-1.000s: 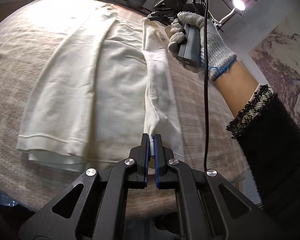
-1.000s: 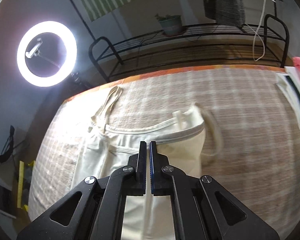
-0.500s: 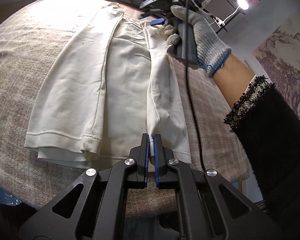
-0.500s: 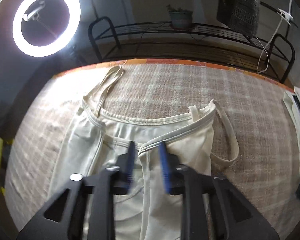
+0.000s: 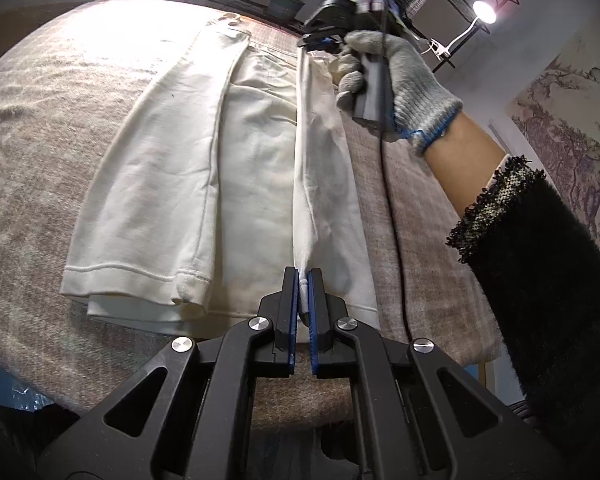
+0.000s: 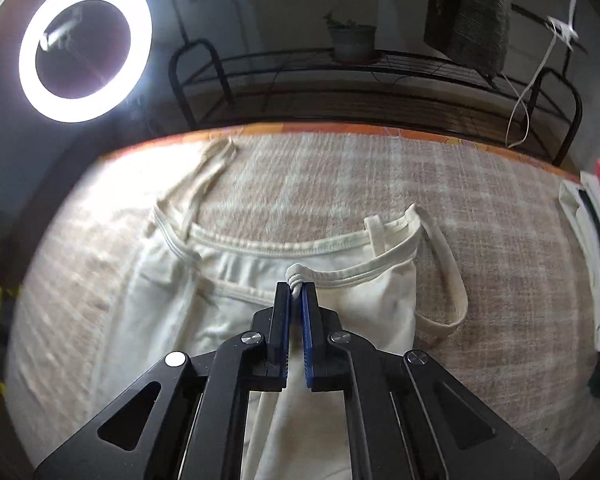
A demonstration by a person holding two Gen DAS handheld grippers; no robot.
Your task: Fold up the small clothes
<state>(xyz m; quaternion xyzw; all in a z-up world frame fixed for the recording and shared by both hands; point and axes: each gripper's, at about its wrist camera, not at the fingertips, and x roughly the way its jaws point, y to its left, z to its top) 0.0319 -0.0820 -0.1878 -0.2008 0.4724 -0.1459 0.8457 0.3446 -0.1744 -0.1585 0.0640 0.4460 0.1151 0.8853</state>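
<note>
Cream camisole top [image 5: 256, 168]: spread lengthwise on a beige woven blanket [image 5: 60, 128], one side panel already folded over the middle, the opposite long edge raised into a taut ridge between the two tools.

Left gripper [image 5: 302, 280]: jaws pressed together, pinching the hem end of that ridge.

Right gripper [image 6: 296, 292]: jaws pressed together, pinching a bunch of the neckline trim; held in a grey knit-gloved hand [image 5: 396, 76].

Shoulder straps [image 6: 448, 280]: loose on the blanket beside the neckline.

Ring light [image 6: 85, 46]: lit, beyond the blanket's far edge.

Potted plant [image 6: 352, 40]: on a black wire rack [image 6: 380, 92].
</note>
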